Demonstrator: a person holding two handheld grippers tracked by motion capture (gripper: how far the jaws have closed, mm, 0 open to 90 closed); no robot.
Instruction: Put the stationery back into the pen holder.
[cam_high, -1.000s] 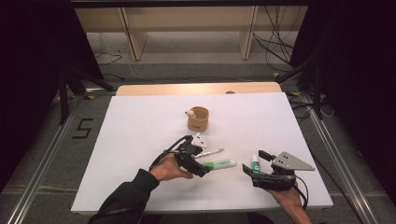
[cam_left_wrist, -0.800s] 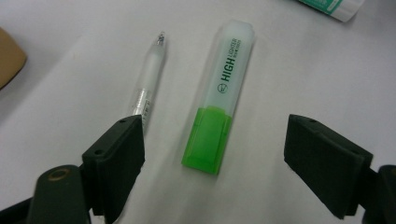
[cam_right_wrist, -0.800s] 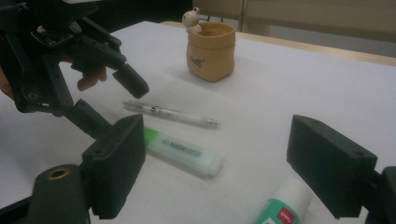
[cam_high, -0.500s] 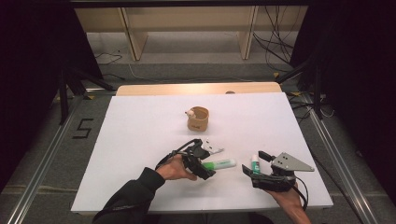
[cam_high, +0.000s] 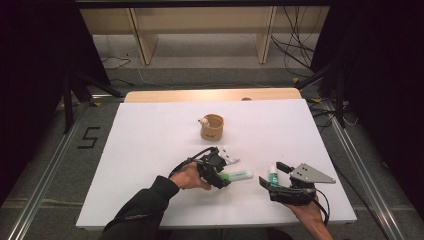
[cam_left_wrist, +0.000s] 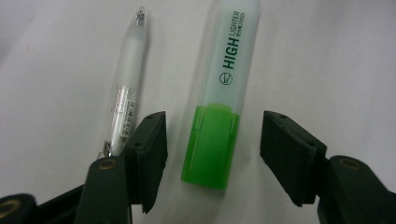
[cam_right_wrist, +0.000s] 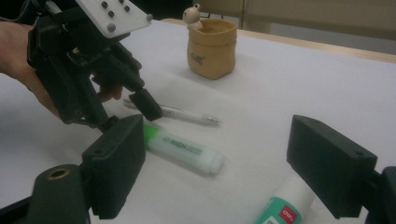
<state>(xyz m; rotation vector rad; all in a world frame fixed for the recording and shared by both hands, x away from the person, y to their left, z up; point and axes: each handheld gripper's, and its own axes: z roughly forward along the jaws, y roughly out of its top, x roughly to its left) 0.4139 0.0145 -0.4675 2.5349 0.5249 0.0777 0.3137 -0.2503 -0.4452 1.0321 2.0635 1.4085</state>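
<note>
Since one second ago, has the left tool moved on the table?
Yes. The left tool has shifted slightly right, toward the green highlighter, judged against the tan cup; its jaws now straddle the highlighter's green end.

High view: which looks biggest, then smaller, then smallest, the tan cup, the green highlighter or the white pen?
1. Tan cup, clearly the bulkiest.
2. Green highlighter, long and thick, partly hidden by the left gripper.
3. White pen, thinnest; most of it is hidden behind that gripper, so its length is unsure.
</note>
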